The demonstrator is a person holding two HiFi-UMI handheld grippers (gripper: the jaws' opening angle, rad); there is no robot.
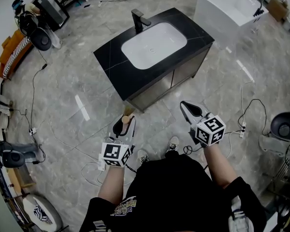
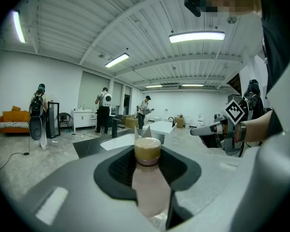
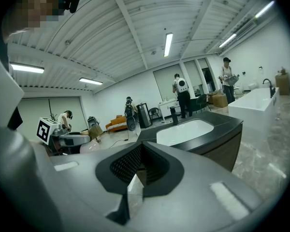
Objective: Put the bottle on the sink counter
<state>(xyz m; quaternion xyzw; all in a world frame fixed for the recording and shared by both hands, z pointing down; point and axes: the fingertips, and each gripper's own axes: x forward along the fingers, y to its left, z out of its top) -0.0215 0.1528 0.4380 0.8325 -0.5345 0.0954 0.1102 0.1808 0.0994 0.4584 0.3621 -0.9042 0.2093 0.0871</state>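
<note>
A clear bottle with a tan cap [image 1: 129, 111] is clamped between the jaws of my left gripper [image 1: 125, 123], held level above the floor just short of the counter's near corner. In the left gripper view the bottle [image 2: 148, 178] points cap-first at the black sink counter [image 2: 87, 146]. That counter [image 1: 120, 72] carries a white basin [image 1: 153, 44] and a black faucet [image 1: 139, 19]. My right gripper [image 1: 188, 108] hovers to the right at the same height, jaws shut and empty. In its own view the right gripper [image 3: 137, 174] faces the counter [image 3: 217, 124].
A white bathtub [image 1: 232, 6] stands behind the counter to the right. Cables trail over the grey floor [image 1: 87, 110] on both sides. A dark chair [image 1: 285, 125] is at the right edge, an orange sofa [image 1: 12, 52] at far left. Several people [image 2: 104, 111] stand far off.
</note>
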